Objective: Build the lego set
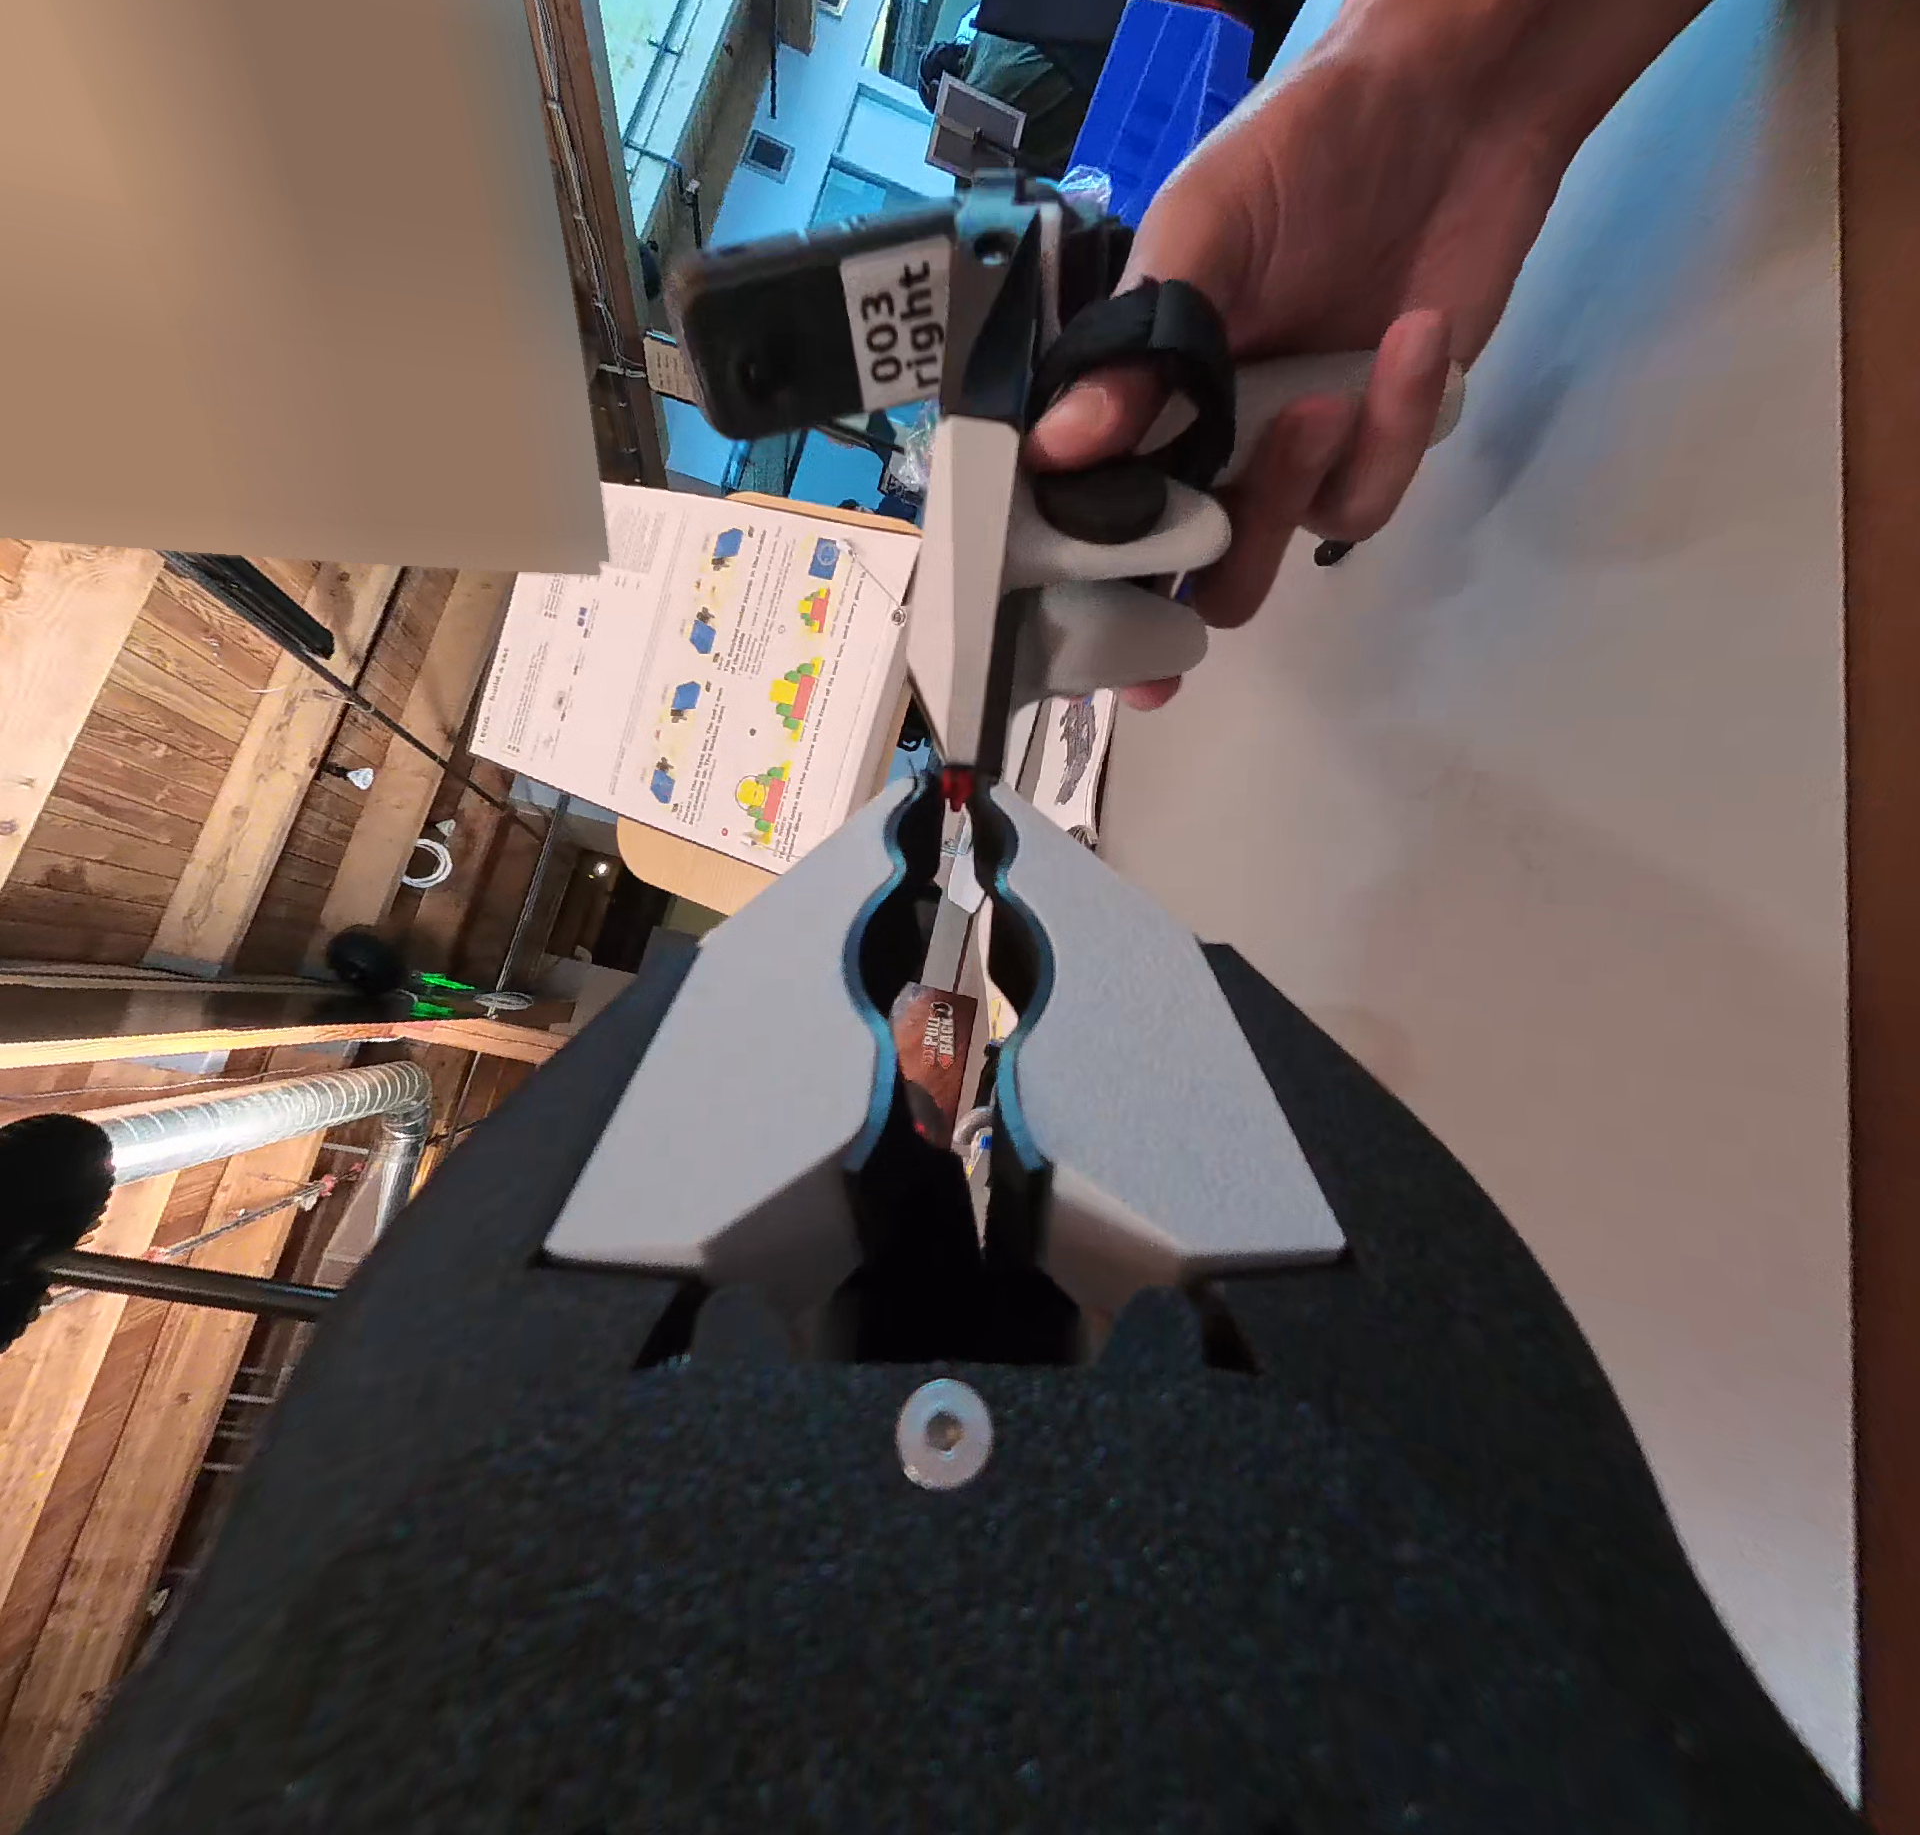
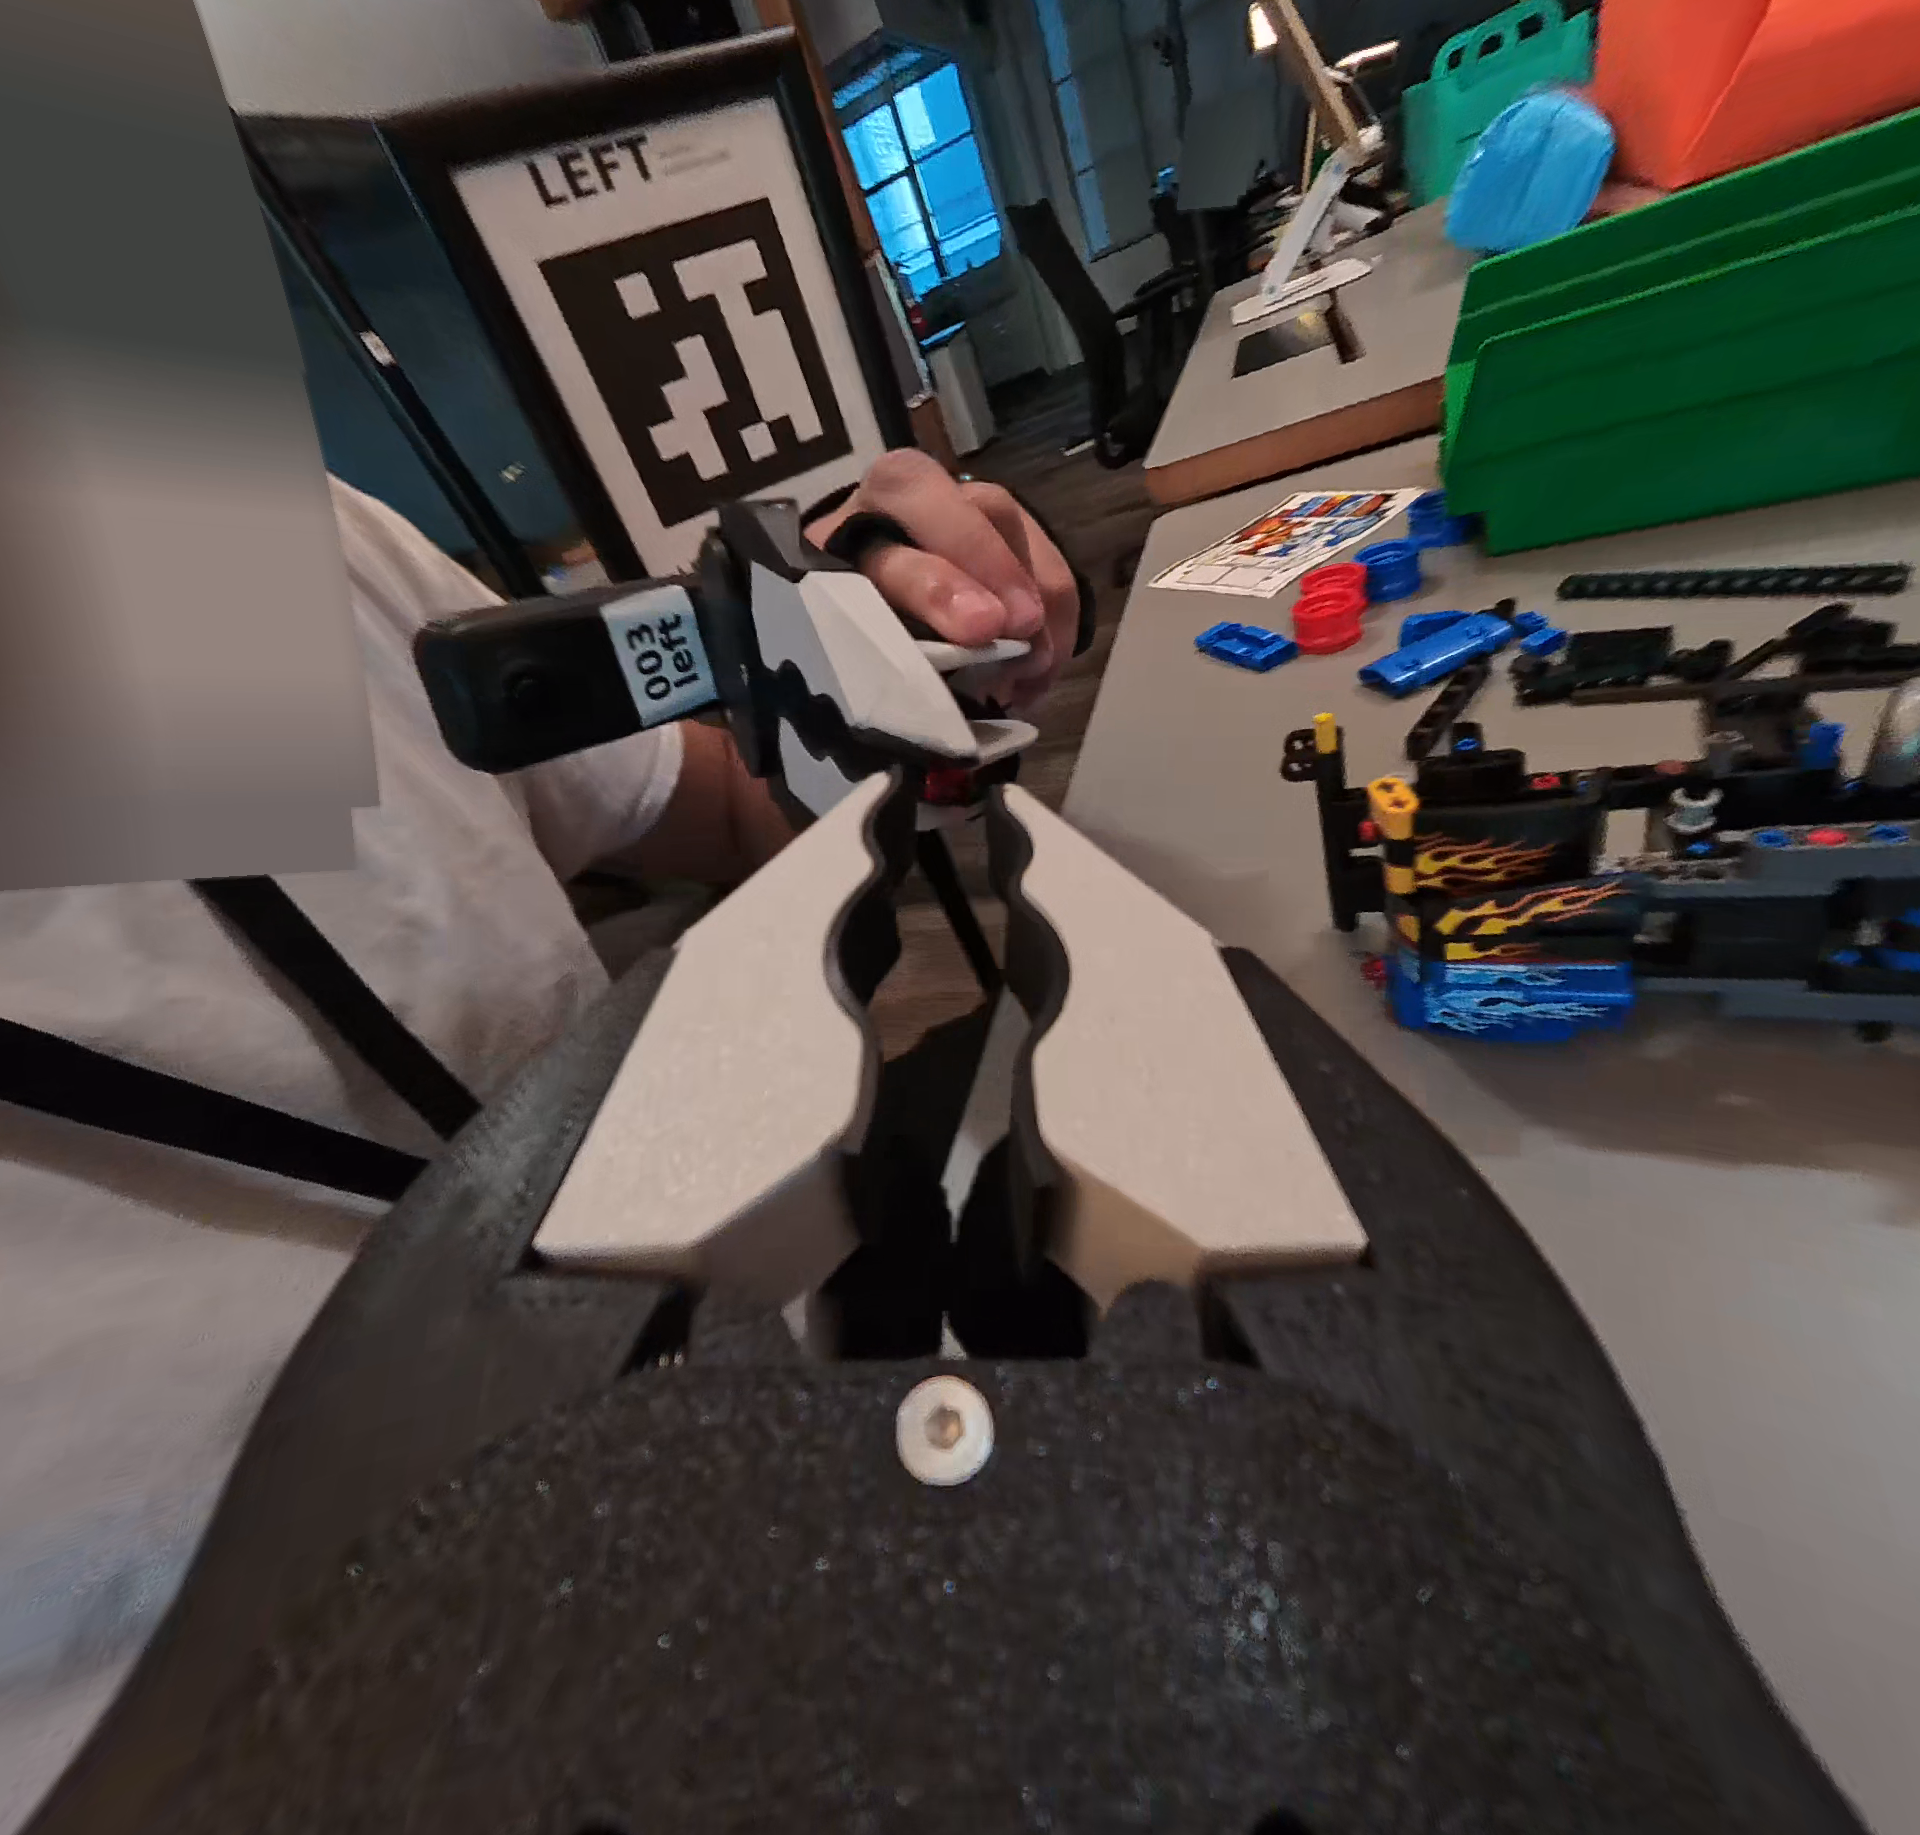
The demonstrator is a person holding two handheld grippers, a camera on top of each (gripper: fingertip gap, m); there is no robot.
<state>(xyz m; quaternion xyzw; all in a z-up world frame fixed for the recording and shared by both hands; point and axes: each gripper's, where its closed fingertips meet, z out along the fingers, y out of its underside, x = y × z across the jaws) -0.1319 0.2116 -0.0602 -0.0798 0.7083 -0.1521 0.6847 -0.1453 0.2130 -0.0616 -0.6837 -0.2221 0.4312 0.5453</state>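
A small red lego piece (image 1: 951,784) sits where the two grippers meet tip to tip in the air, off the table's edge. My left gripper (image 1: 953,798) is closed around it from below in the left wrist view. My right gripper (image 1: 961,759) comes in from above, pinched on the same piece. In the right wrist view, my right gripper (image 2: 943,793) closes on the red piece (image 2: 943,780), the left gripper (image 2: 977,746) meets it from the upper left, and a thin black part (image 2: 951,892) hangs below. A partly built black and blue lego vehicle (image 2: 1507,902) with flame stickers stands on the grey table (image 2: 1351,1266).
Loose blue and red pieces (image 2: 1340,611) and black beams (image 2: 1725,580) lie beyond the vehicle, near a leaflet (image 2: 1288,538). Green bins (image 2: 1683,383) stand at the back right. An instruction sheet (image 1: 727,663) is propped up ahead. A marker board (image 2: 675,331) stands behind the left hand. Left and right tips are no more than a few centimetres apart.
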